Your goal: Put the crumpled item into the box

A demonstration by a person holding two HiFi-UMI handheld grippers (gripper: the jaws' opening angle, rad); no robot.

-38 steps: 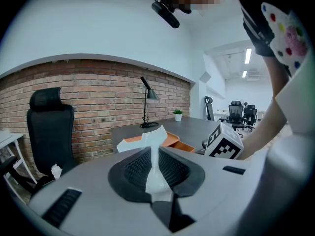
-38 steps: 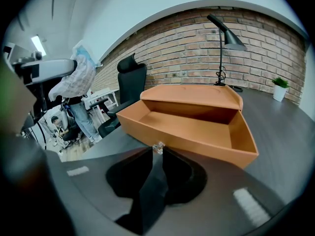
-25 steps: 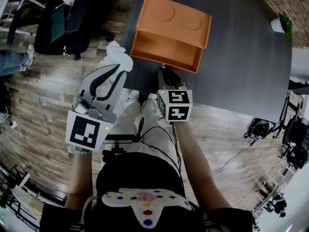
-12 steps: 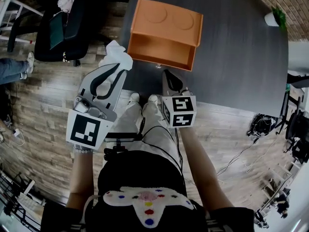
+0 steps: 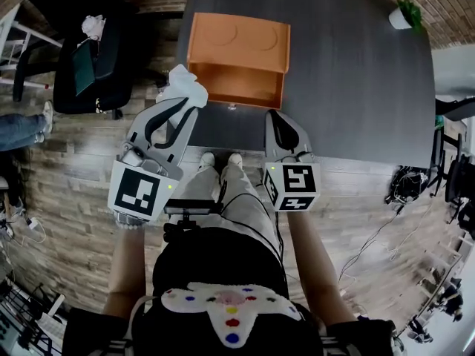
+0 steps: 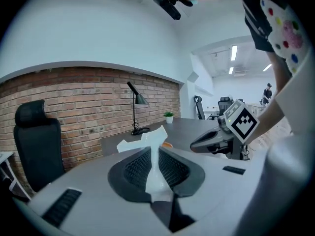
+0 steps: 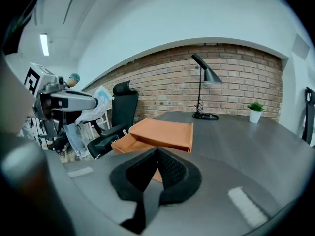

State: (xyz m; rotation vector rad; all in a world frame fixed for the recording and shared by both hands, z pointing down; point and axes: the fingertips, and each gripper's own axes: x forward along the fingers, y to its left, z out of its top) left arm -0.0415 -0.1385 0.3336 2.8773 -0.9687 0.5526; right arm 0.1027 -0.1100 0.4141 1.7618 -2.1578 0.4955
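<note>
The box (image 5: pixel 243 89) is open in front, its lid (image 5: pixel 236 39) overhanging.

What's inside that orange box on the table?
Inside the orange box only its bare floor shows; nothing lies there. The crumpled white paper, pinched by the fingers of the left gripper, hides its near-left corner.

A dark grey table (image 5: pixel 356 87) stands on a wooden plank floor (image 5: pixel 67 199). 1 small potted plant (image 5: pixel 401 15) sits at the table's far right corner. 1 black desk lamp (image 7: pixel 203 87) stands on the table near a brick wall (image 7: pixel 162 90). Left of the table is 1 black office chair (image 5: pixel 107 69), with a flat green thing (image 5: pixel 83 58) and a white wad (image 5: pixel 92 26) on it. A leg in blue jeans (image 5: pixel 22 117) shows at the left edge. Cables (image 5: pixel 371 239) trail over the floor on the right.
</note>
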